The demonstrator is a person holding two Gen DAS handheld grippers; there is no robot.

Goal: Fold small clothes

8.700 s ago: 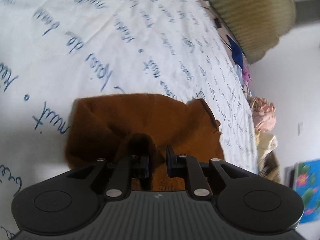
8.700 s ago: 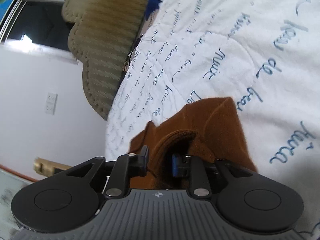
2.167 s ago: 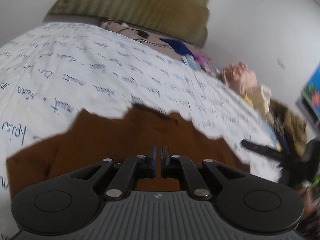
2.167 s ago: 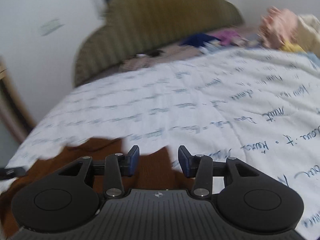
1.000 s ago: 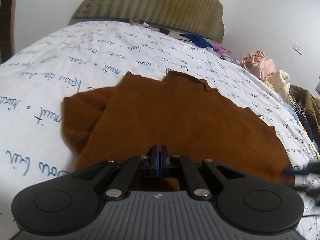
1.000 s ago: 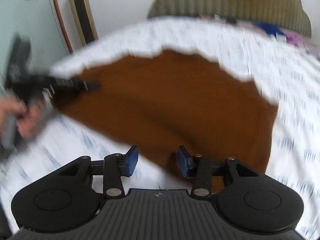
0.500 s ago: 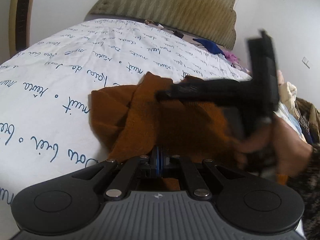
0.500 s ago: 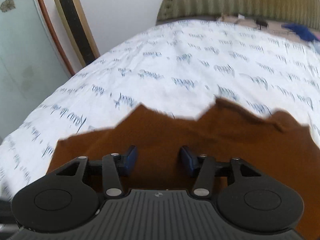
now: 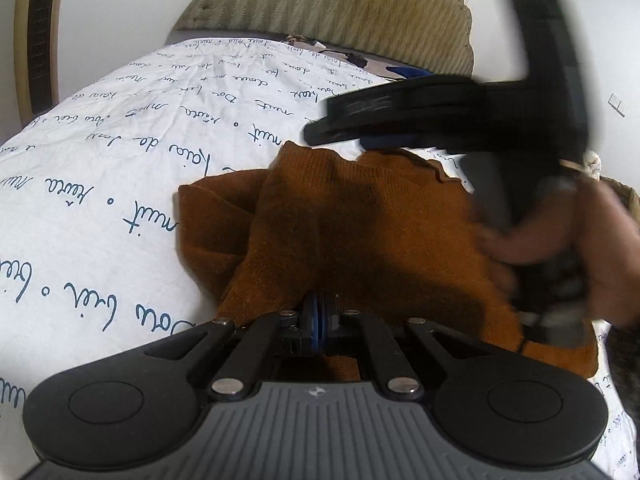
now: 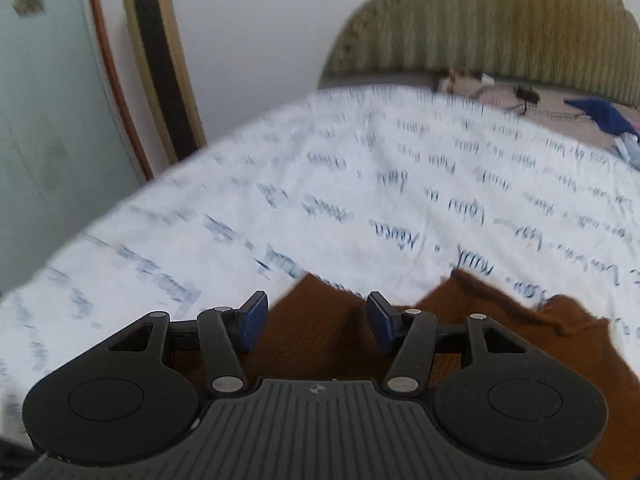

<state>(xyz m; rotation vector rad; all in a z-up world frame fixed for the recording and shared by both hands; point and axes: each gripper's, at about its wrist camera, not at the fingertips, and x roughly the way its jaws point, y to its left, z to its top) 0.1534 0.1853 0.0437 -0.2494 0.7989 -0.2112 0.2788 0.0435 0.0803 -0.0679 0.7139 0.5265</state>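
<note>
A brown knit garment (image 9: pixel 360 232) lies partly folded on the white bedspread (image 9: pixel 120 152) with blue script. My left gripper (image 9: pixel 319 316) is shut on the garment's near edge, and the cloth tents up to its fingertips. In the left wrist view my right gripper (image 9: pixel 320 130) hovers blurred over the garment's far edge, held by a person's hand (image 9: pixel 560 236). In the right wrist view the right gripper (image 10: pixel 316 320) hangs over the garment (image 10: pixel 320 340). Its jaws are opening, and cloth shows beneath the gap without touching the blue pads (image 10: pixel 252 320).
An olive padded headboard (image 10: pixel 500 20) stands at the far end of the bed, with a blue cloth (image 10: pixel 604 118) and small items in front of it. A tall gold-and-black frame (image 10: pixel 160 60) leans on the wall at left, beside a pale glass panel (image 10: pixel 40 120).
The right gripper swept leftward across the garment and its jaws widened. The spread garment now lies narrower, with its right part folded over. The left gripper stayed shut in place.
</note>
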